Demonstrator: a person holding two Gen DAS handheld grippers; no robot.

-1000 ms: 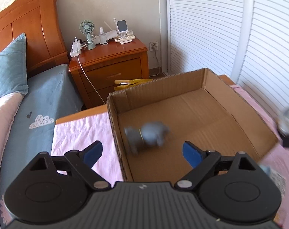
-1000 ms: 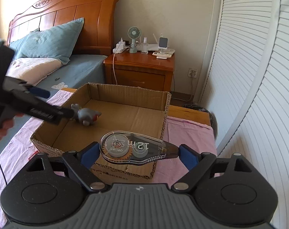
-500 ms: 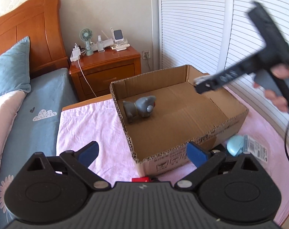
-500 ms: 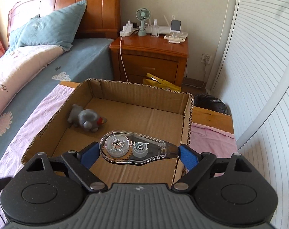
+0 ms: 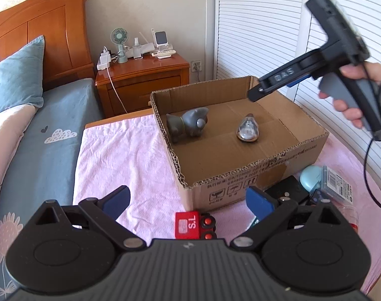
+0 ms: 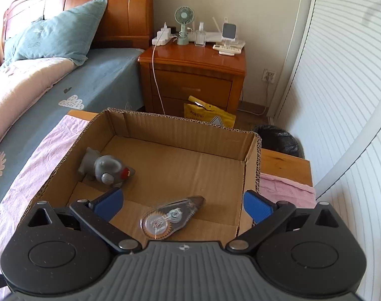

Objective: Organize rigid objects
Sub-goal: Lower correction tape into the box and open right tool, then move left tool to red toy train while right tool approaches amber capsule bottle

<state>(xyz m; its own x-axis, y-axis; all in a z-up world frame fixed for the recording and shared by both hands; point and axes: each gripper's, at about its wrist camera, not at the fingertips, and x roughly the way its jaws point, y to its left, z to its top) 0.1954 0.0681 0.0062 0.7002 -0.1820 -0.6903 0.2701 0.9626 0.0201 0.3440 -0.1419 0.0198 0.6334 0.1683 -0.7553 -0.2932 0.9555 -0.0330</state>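
An open cardboard box (image 5: 260,175) (image 6: 182,125) stands on a pink cloth. A grey toy elephant (image 5: 187,124) (image 6: 107,169) lies in its left part. A clear correction tape dispenser (image 5: 247,131) (image 6: 170,217) lies on the box floor. My right gripper (image 6: 181,204) is open and empty above the dispenser; it also shows in the left wrist view (image 5: 273,85) over the box's far right. My left gripper (image 5: 187,200) is open and empty, in front of the box, above a red toy vehicle (image 5: 194,225).
Right of the box front lie a black object (image 5: 285,192), a light blue round thing (image 5: 309,179) and a labelled packet (image 5: 337,185). A bed (image 6: 52,92) lies left, a wooden nightstand (image 6: 195,75) behind, slatted doors (image 5: 255,30) right.
My right gripper has opened and the tape dispenser has dropped onto the box floor. My left gripper has drawn back from the box, toward its front.
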